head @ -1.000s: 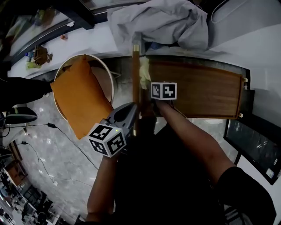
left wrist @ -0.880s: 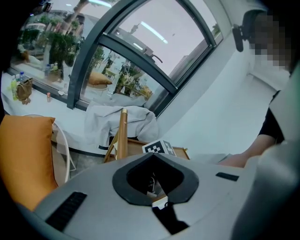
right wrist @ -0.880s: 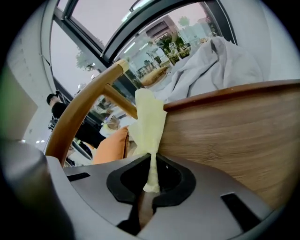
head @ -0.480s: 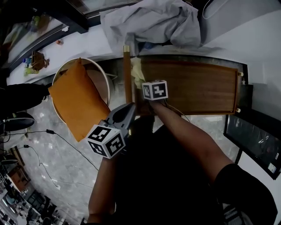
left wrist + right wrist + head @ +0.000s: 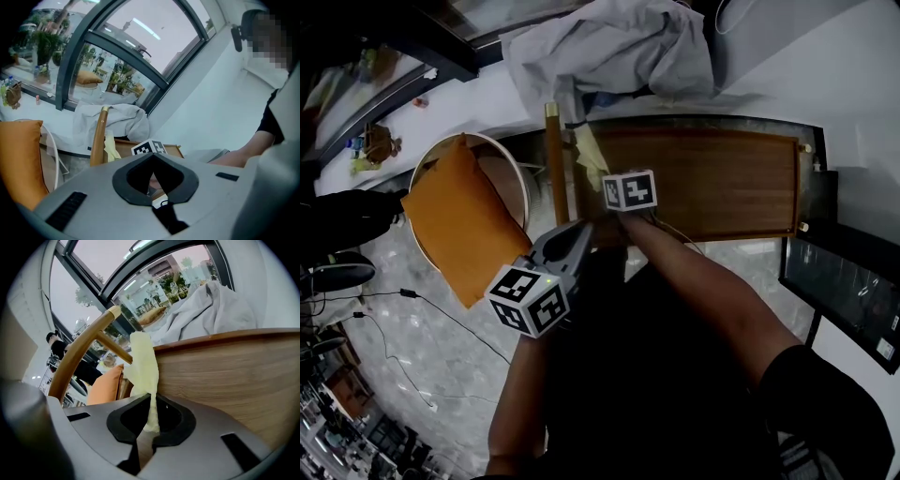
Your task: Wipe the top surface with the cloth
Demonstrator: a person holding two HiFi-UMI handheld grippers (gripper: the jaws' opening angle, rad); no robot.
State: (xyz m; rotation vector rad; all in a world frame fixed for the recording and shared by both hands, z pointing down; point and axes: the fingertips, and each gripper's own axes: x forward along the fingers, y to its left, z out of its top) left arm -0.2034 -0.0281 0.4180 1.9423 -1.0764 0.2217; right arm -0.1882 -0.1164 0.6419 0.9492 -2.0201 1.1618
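Observation:
The long brown wooden top [image 5: 712, 183] runs across the head view. At its left end lies a pale yellow cloth [image 5: 591, 155]. My right gripper [image 5: 611, 178] is shut on the cloth, and its marker cube stands over the top's near edge. In the right gripper view the cloth [image 5: 143, 364] rises from between the right gripper's [image 5: 149, 427] jaws, with the wooden top [image 5: 229, 376] beside it. My left gripper [image 5: 572, 239] hangs shut and holds nothing, off the top's near left corner. In its own view the left gripper [image 5: 153, 187] points towards the right gripper's cube [image 5: 149, 148].
A curved wooden chair rail [image 5: 553, 159] stands just left of the top. An orange cushion [image 5: 459, 216] sits in a round white-rimmed seat [image 5: 525, 183] further left. Crumpled grey fabric [image 5: 609, 47] lies beyond the top's far edge. Cables cross the marble floor [image 5: 412, 319].
The right gripper and the cloth have shifted slightly right, away from the chair rail and further onto the top. The left gripper has kept its place.

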